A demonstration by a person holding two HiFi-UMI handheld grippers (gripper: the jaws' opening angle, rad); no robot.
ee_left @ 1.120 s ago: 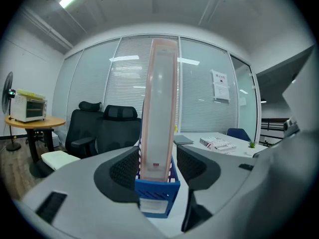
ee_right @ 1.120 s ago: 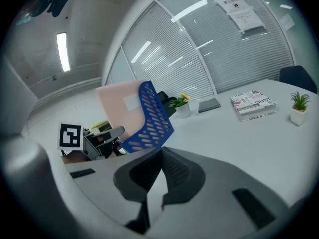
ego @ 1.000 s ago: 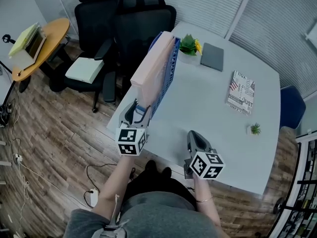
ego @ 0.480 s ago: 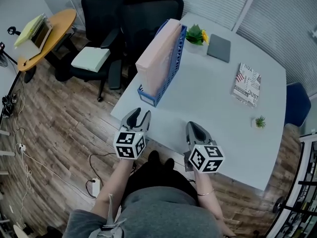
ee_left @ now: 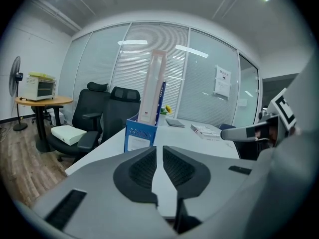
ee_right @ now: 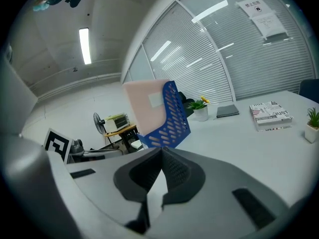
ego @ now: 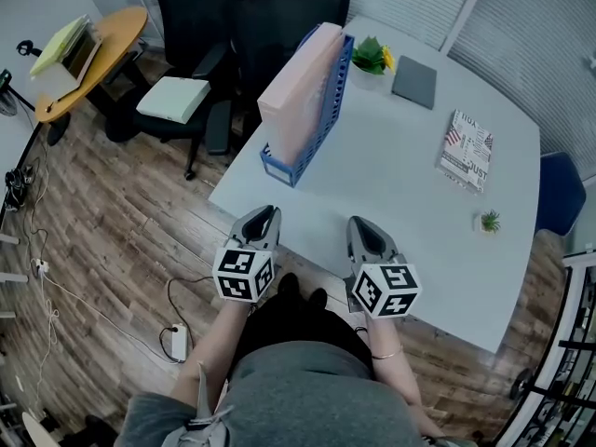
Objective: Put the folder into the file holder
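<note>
Found the pink folder (ego: 296, 96) standing upright inside the blue file holder (ego: 277, 164), upper middle of the head view, close to the left edge of the white table (ego: 391, 203). Judged the placing itself done, with nothing plainly left beyond perhaps checking that the folder sat square. Noted both claws low in the frame by the table's near edge, well apart from the holder and touching neither it nor the folder. Read the left gripper (ego: 264, 214) as closing down to a thin slit, with only bare tabletop showing through and nothing between the jaws. Read the right gripper (ego: 360, 223) as pressed together at the tips, likewise empty. Left aside, as no part of the task, the printed booklet (ego: 465, 150), the dark pad (ego: 414, 81) and the potted plant (ego: 372, 56) at upper right. Could not see the folder's lower edge behind the holder's wall, so could not tell whether it rested fully on the bottom. Could not read the label on the holder's front, too small in the left gripper view. Lost the tops of the black chairs (ego: 279, 17) past the upper edge.
</note>
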